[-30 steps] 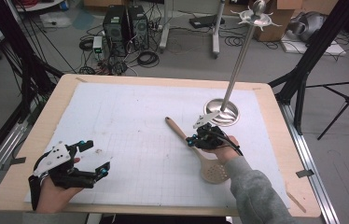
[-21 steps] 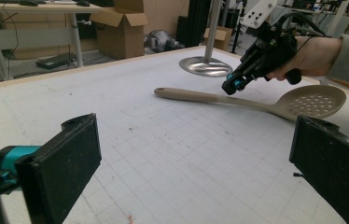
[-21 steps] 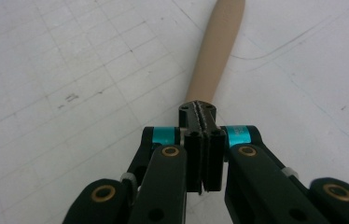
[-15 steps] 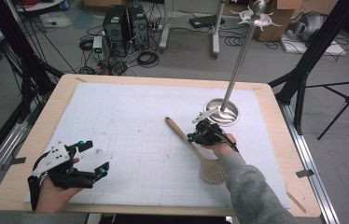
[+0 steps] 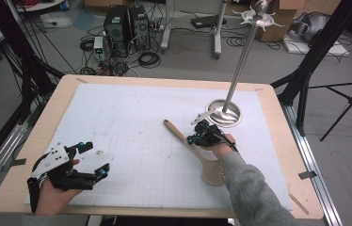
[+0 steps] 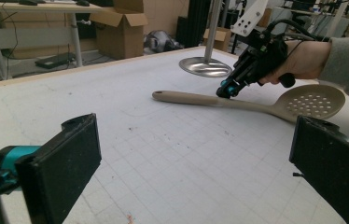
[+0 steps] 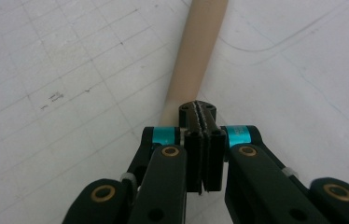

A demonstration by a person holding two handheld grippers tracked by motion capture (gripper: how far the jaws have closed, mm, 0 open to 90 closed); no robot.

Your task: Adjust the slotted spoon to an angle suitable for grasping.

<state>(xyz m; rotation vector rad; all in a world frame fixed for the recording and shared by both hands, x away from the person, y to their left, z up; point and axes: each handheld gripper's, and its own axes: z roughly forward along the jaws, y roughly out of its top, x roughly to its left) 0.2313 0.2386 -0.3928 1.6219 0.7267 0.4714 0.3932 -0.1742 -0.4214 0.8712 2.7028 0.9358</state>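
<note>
Jaws of our right gripper (image 5: 196, 140) were pressed together, tip resting on the slotted spoon's (image 5: 197, 153) handle mid-table, so we judged they should open before grasping, while the left gripper (image 5: 92, 160) waited wide open.

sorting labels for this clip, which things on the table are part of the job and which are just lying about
Part of the job:
- slotted spoon, flat on the mat
- right gripper, jaws shut, tips down at the spoon's handle

Just there:
- left gripper, jaws open, nothing between them, apart from the spoon
- metal stand with its pole, behind the spoon
- white grid mat
</note>
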